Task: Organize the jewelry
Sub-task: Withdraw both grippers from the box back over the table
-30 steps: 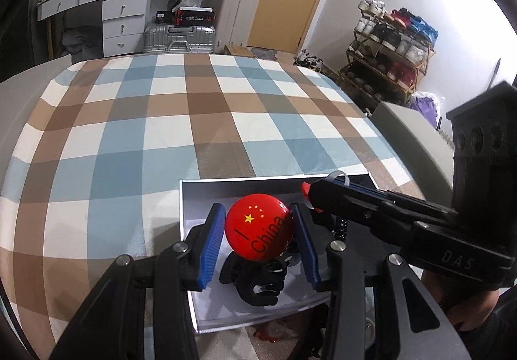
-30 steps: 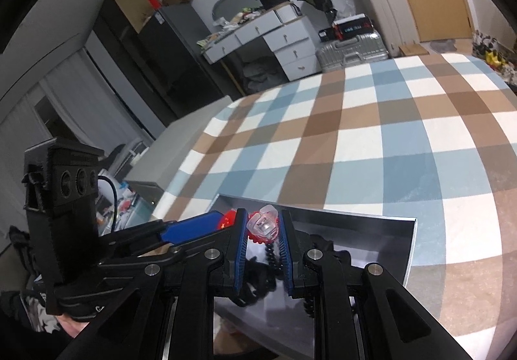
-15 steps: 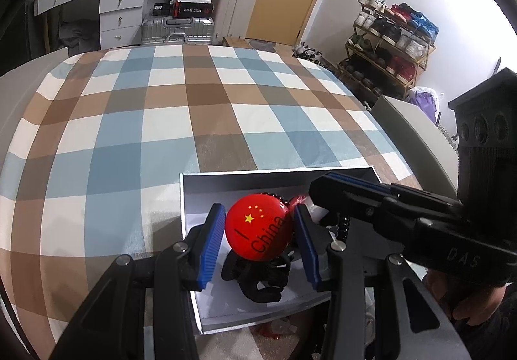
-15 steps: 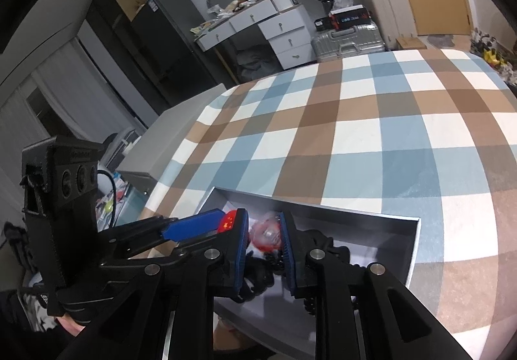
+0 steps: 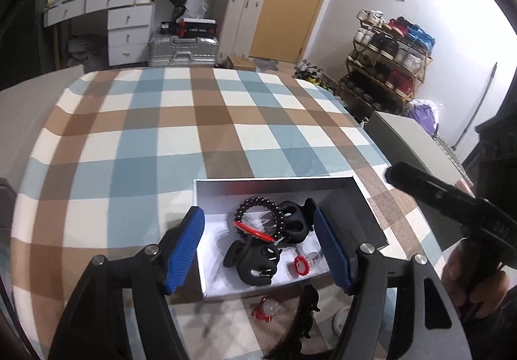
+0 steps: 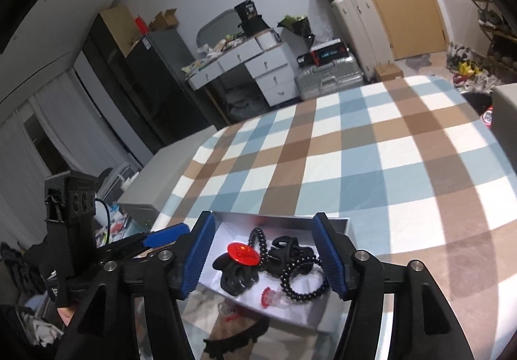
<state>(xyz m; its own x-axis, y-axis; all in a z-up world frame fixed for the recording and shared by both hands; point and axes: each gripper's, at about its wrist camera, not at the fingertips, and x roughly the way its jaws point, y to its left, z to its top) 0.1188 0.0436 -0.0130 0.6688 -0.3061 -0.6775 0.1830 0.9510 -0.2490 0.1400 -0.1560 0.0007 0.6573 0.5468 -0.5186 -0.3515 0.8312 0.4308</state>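
Tools (image 5: 258, 247) agape over plaid bedspread (image 5: 161, 133)

One open white box (image 5: 365, 208) sits on the checked cloth (image 5: 161, 140). Inside it lie two black claw clips (image 6: 239, 276), one black beaded bracelet (image 6: 303, 279), one red round badge (image 6: 243, 252) and one red-and-clear ring (image 6: 274, 297). Outside the box, one more red-and-clear ring (image 5: 268, 308) lies on the cloth.

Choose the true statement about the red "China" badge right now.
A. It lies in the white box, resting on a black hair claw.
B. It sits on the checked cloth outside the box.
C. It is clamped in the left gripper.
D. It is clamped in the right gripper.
A: the red badge rests on a black hair claw inside the white box, with the left gripper and the right gripper both open and empty.
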